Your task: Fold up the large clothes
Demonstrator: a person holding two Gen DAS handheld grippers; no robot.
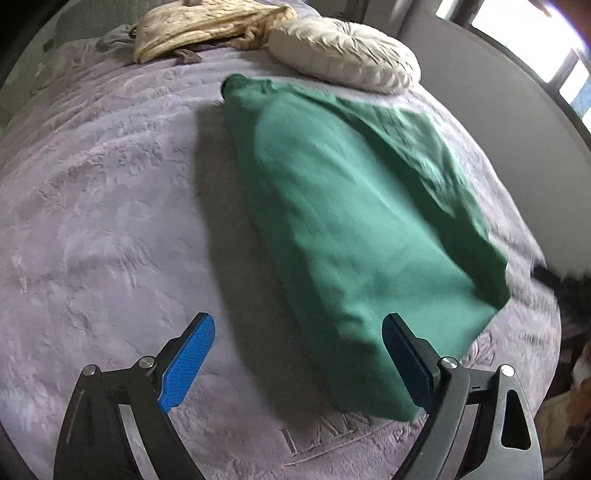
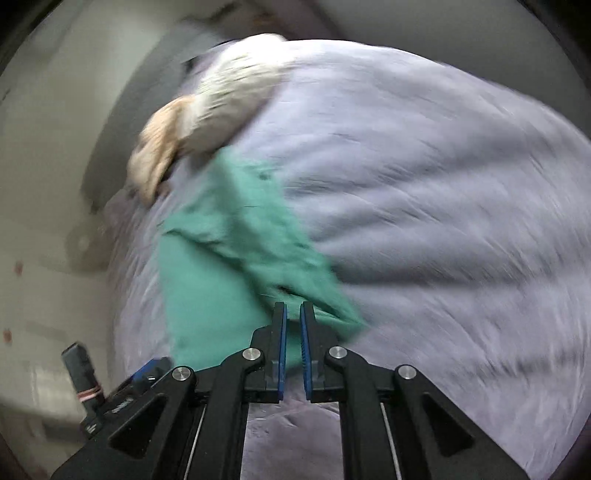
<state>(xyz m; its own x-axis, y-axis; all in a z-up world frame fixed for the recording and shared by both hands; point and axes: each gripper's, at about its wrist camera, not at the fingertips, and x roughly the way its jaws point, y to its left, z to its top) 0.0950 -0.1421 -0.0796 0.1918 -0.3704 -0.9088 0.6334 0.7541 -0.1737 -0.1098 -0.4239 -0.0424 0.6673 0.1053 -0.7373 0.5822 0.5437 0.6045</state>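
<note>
A green garment (image 1: 351,206) lies lengthwise on the lilac bed cover (image 1: 110,221), folded into a long strip. My left gripper (image 1: 297,319) hangs open over its near end; the cloth's near corner sits against the right blue pad (image 1: 402,362), and nothing is pinched. In the blurred right wrist view, my right gripper (image 2: 293,306) is shut on the green garment (image 2: 221,258) at one edge, with cloth running in between the narrow jaws. That side of the garment looks lifted and smeared.
A round cream pillow (image 1: 343,55) and a crumpled beige blanket (image 1: 207,26) lie at the far end of the bed. A grey headboard (image 1: 480,92) and a window stand to the right. The lilac cover (image 2: 443,184) spreads wide beside the garment.
</note>
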